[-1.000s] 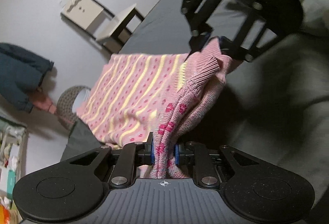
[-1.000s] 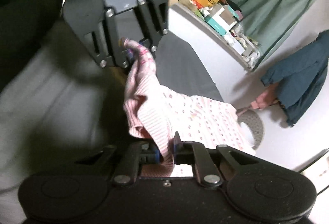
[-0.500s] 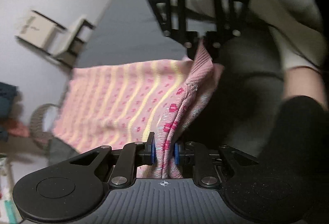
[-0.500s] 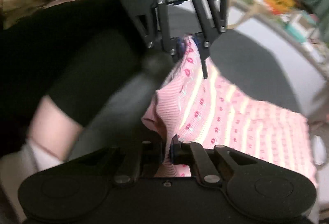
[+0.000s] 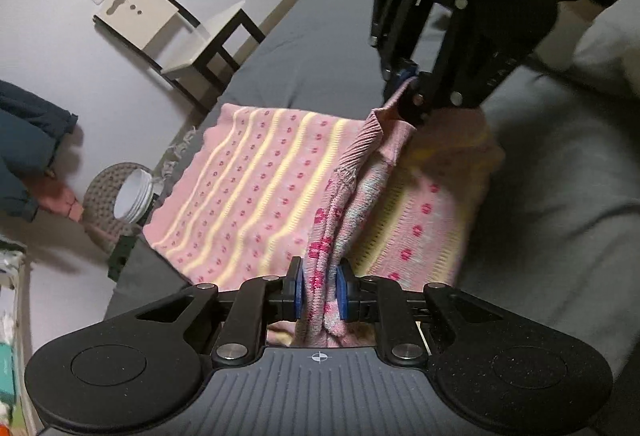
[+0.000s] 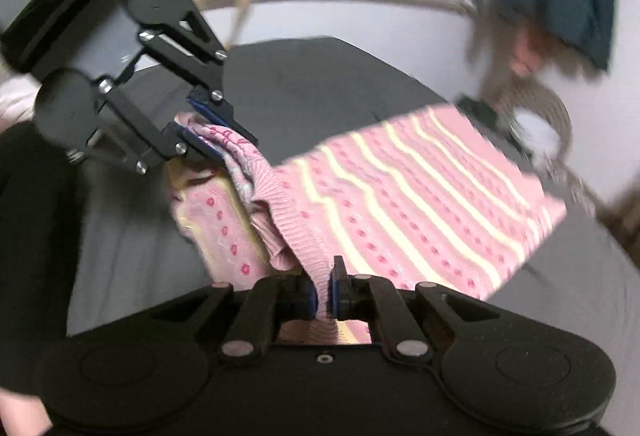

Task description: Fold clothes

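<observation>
Pink knit sweater (image 5: 256, 188), one, between two grippers

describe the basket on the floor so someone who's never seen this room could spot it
Start at the dark grey mat with the pink striped sweater. Just off the sweater's far corner, on the pale floor, sits a round grey woven basket, the only thing with white bowls stacked inside.

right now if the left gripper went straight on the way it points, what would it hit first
The left gripper would probably run along the pink sweater it grips, then meet the right gripper; depth is unclear.

One sweater (image 5: 256, 192), two tongs (image 5: 319, 294) (image 6: 323, 296)
</observation>
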